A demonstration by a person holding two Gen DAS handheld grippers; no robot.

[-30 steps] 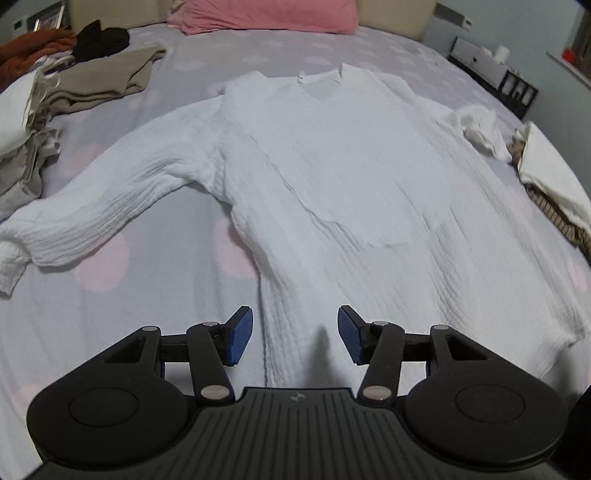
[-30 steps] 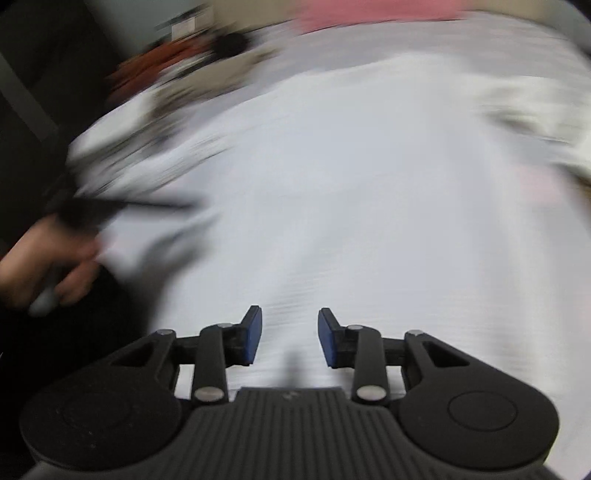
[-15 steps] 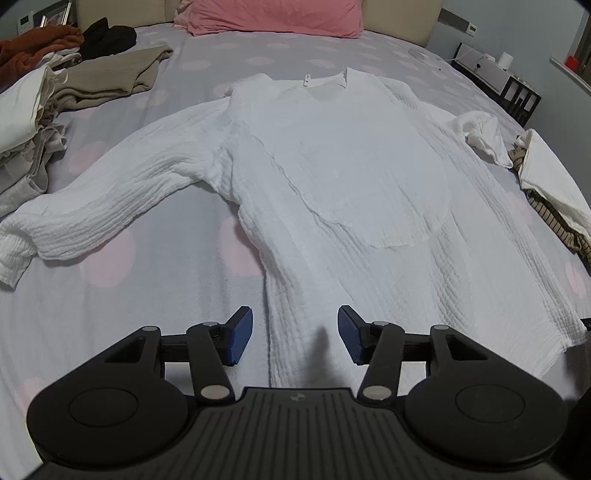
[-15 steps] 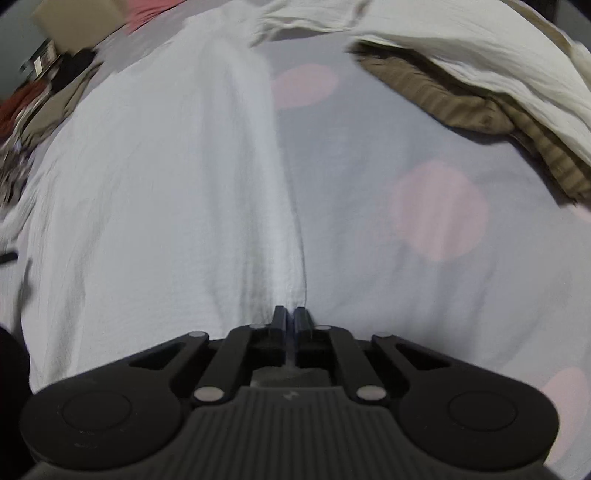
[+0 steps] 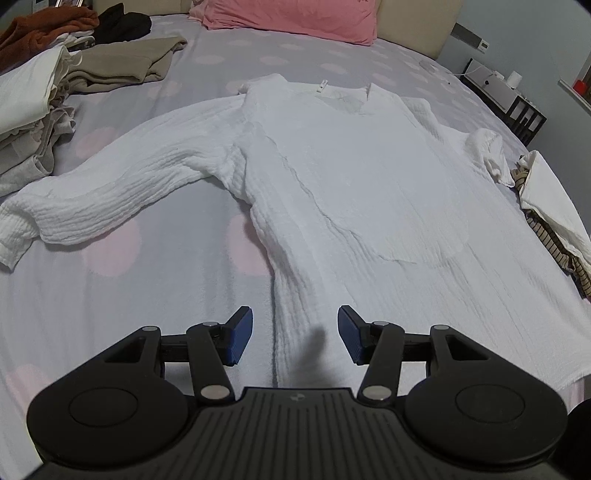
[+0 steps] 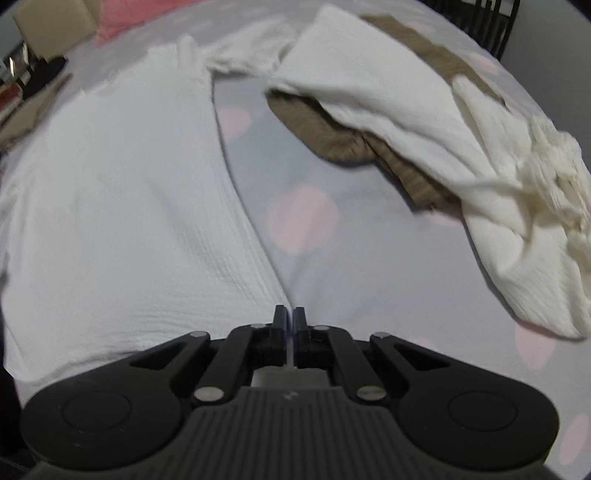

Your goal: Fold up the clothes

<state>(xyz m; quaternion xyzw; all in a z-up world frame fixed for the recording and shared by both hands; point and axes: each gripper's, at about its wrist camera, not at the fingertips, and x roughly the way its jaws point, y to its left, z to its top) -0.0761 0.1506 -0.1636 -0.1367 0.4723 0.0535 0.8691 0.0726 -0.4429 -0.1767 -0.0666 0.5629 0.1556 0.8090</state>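
Where the left wrist view looks up the bed (image 5: 110, 306), the left gripper (image 5: 295, 334) hangs spread above the hem of the white shirt (image 5: 369, 184), which lies flat, one sleeve outstretched. Right wrist view: the right gripper (image 6: 289, 321), pressed together, pinches the white shirt (image 6: 129, 192) at its lower corner, beside a cream garment (image 6: 424, 122).

Left wrist view: low over the bed (image 5: 110, 295), near the foot end, facing the pink pillow (image 5: 291, 16) at the headboard; wide, whole white top (image 5: 369, 184) in frame
Right wrist view: very close above that top's lower corner (image 6: 129, 221), facing along its side edge
Shared: top, cream-and-striped pile (image 6: 406, 122)
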